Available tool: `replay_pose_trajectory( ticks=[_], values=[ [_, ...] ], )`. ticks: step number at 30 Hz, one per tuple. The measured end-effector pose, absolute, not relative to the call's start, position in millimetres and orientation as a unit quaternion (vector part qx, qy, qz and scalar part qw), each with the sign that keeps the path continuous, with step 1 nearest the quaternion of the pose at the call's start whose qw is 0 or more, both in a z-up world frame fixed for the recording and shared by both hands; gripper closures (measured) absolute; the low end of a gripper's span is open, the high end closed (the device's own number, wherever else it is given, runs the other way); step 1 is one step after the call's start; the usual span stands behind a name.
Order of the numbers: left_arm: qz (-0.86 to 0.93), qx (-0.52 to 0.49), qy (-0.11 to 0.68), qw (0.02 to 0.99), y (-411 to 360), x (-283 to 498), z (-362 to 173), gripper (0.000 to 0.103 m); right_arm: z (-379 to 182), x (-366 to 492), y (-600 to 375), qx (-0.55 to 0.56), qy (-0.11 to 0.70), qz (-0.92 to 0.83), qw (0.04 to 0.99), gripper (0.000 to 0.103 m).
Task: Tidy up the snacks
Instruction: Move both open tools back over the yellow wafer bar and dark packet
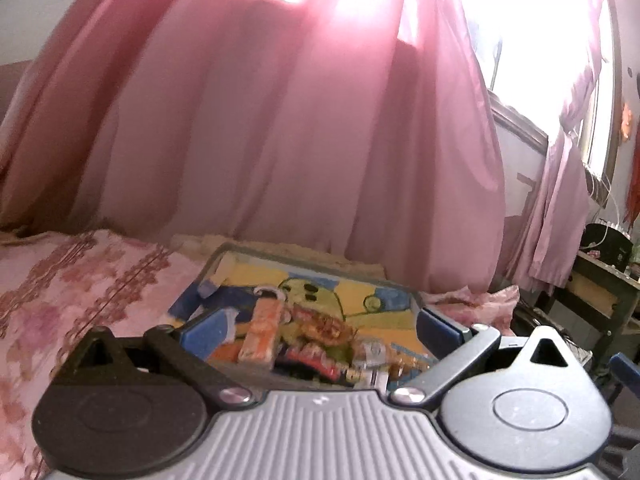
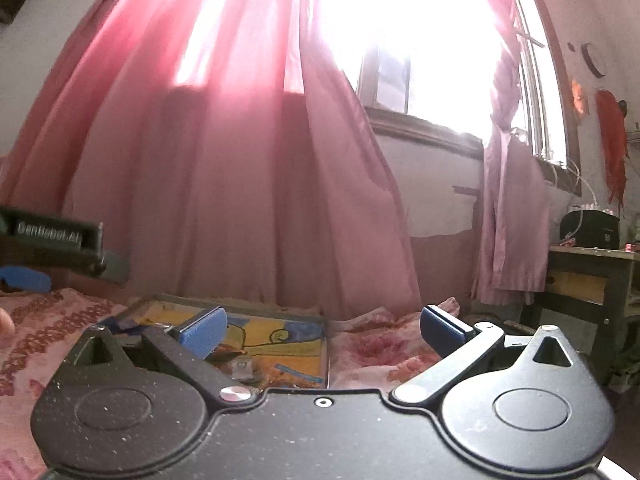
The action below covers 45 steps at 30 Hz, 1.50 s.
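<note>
Several snacks point(image 1: 304, 344) lie heaped on the tray point(image 1: 240, 256) on the bed. Your left gripper point(image 1: 324, 326) gapes empty above them; lower it onto one packet. Right gripper point(image 2: 324, 330), equally open, holds nothing.

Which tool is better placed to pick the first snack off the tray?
Left, probably. The left tool is open with the snack pile between its fingers; the right tool, also open, points at the tray's right edge.
</note>
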<state>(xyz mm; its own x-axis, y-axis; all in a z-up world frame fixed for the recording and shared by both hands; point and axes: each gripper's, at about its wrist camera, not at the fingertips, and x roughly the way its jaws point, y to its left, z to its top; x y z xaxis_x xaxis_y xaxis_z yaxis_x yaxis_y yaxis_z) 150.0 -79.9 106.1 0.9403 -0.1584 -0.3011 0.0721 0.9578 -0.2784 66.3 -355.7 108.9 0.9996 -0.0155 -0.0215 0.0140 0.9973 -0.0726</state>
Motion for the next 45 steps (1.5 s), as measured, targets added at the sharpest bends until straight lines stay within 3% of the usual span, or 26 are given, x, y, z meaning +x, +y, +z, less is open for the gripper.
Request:
replay_pose_trajectory(
  ticks=[8, 19, 29, 45],
  values=[
    [-0.058, -0.11, 0.161, 0.979, -62.3, 96.6, 90.0, 0.0, 99.1, 10.9, -361.2, 0.004, 0.053, -0.01, 0.999, 0.001],
    [-0.09, -0.051, 0.178, 0.979, -56.9, 38.2, 57.8, 0.0, 66.7, -16.5, -334.2, -0.038, 0.153, 0.015, 0.987, 0.001],
    [-0.06, -0.026, 0.253, 0.965, -55.5, 43.5, 32.5, 0.0, 51.5, 2.1, -325.6, -0.063, 0.221, 0.02, 0.973, 0.001],
    [-0.034, -0.038, 0.304, 0.951, -53.0, 58.6, 17.9, 0.0, 40.4, 17.9, -323.3, -0.069, 0.268, 0.022, 0.961, 0.001]
  ],
)
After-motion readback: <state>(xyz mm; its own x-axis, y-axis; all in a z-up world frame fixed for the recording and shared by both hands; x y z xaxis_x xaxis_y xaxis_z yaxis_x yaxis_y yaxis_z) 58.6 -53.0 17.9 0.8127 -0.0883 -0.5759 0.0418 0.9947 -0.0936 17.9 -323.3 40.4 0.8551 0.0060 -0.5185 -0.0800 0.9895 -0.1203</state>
